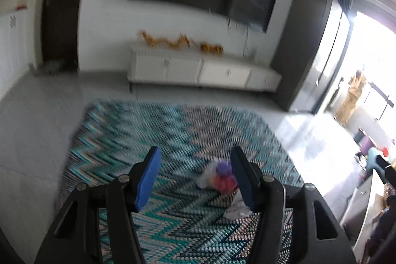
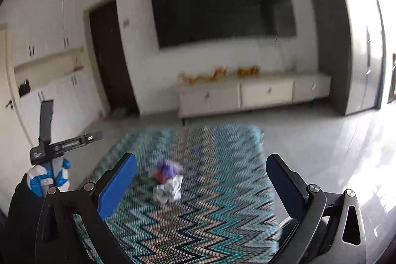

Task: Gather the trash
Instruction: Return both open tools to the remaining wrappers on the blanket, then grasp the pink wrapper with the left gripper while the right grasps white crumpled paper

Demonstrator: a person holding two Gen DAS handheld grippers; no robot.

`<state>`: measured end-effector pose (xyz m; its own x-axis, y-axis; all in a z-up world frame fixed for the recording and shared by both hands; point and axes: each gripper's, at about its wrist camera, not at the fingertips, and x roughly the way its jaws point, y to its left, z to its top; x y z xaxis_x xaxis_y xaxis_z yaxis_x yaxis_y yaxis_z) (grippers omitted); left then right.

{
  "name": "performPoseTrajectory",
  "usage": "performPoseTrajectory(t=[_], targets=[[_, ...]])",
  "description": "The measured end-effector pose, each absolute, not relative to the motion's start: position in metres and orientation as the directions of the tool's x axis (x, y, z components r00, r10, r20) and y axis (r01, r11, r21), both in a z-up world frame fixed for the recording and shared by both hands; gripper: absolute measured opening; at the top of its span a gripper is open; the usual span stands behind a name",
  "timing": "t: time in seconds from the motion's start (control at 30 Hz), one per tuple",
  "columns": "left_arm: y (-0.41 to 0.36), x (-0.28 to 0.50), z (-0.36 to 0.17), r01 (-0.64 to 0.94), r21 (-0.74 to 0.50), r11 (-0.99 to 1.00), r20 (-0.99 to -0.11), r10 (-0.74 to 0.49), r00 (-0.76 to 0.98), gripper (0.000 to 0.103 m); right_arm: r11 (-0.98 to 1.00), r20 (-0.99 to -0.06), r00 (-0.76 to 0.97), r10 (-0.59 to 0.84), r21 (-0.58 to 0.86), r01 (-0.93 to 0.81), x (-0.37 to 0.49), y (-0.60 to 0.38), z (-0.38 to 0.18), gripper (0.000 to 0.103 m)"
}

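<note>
- The left gripper is pointing down at a zigzag-patterned rug, its blue-padded jaws standing partly apart with nothing gripped between them
- The right gripper is likewise angling down over the same rug, its jaws spread wide and holding nothing
- The trash is lying on the rug as a small blurred heap: a clear bag with purple and red contents and a crumpled white wrapper just beside it, nearer the camera
- In the left wrist view the heap is showing right against the inner edge of the right-hand finger, partly hidden behind it; the blur is making it hard to tell whether anything is touching
- In the right wrist view the purple and red bundle and the white crumpled piece are sitting between the two fingers in the picture but well ahead of the tips, on the rug
- At the left edge of the right wrist view, a gloved hand in blue and white is holding the other gripper's handle
- Behind the rug, a low white cabinet is standing against the wall under a dark wall-mounted screen, with orange items lying on top, too blurred to identify
- Pale floor tiles are surrounding the rug
</note>
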<state>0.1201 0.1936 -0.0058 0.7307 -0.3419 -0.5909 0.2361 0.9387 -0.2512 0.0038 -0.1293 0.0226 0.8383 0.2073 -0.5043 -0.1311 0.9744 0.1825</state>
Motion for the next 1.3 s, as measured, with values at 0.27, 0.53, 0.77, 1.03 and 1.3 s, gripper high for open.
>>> performPoseTrajectory(t=[0.27, 0.53, 0.77, 1.03, 1.3], targets=[[0.139, 0.184, -0.081, 0.287, -0.279, 0.916, -0.709, -0.398, 0.582, 0.057, 0.945, -0.669, 0.668, 0.327, 0.215, -0.247, 0.097, -0.072, -0.074, 0.100], [0.105, 0.228, -0.127, 0.290, -0.308, 0.906, -0.780, -0.415, 0.468, 0.057, 0.913, -0.741, 0.539, 0.401, 0.278, -0.298, 0.144, -0.042, -0.139, 0.089], [0.086, 0.245, -0.143, 0.286, -0.295, 0.912, -0.792, -0.401, 0.461, 0.057, 0.892, -0.724, 0.522, 0.452, 0.354, -0.281, 0.144, -0.057, -0.156, 0.081], [0.094, 0.222, -0.144, 0.311, -0.305, 0.900, -0.781, -0.423, 0.459, 0.054, 0.865, -0.706, 0.501, 0.500, 0.376, -0.333, 0.118, -0.051, -0.154, 0.054], [0.095, 0.196, -0.140, 0.357, -0.335, 0.872, -0.767, -0.472, 0.434, 0.036, 0.856, -0.701, 0.496, 0.512, 0.371, -0.360, 0.083, -0.048, -0.149, 0.035]])
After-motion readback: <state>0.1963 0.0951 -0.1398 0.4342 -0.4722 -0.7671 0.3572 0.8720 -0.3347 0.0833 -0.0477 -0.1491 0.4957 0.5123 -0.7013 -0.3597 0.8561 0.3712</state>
